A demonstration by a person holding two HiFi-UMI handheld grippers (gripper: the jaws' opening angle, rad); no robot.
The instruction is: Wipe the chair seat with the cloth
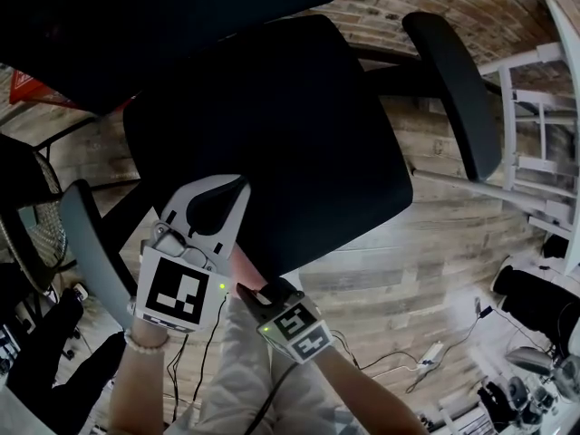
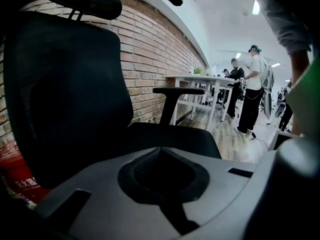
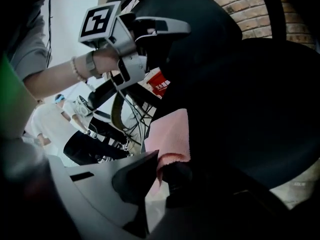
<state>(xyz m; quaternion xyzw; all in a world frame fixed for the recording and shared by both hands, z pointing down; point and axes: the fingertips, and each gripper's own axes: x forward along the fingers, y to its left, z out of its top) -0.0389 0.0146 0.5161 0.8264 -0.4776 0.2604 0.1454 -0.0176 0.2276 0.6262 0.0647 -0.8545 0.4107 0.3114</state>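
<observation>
The black chair seat [image 1: 290, 134] fills the middle of the head view. My right gripper [image 1: 267, 293] is at the seat's near edge, shut on a pink cloth [image 1: 243, 270]. In the right gripper view the cloth [image 3: 172, 134] hangs folded from the jaws of my right gripper [image 3: 160, 169], against the seat's dark edge [image 3: 250, 109]. My left gripper [image 1: 222, 193] hovers over the near left part of the seat, jaws shut with nothing in them. The left gripper view looks over my left gripper [image 2: 162, 151] and across the seat [image 2: 170, 136] toward the backrest [image 2: 65, 94].
Armrests stand at the seat's right [image 1: 458, 89] and left [image 1: 91, 252]. A white table frame [image 1: 535, 125] is at the far right, cables [image 1: 426, 356] lie on the wooden floor. A brick wall [image 2: 155, 59] runs behind the chair. People [image 2: 252, 89] stand by a table farther off.
</observation>
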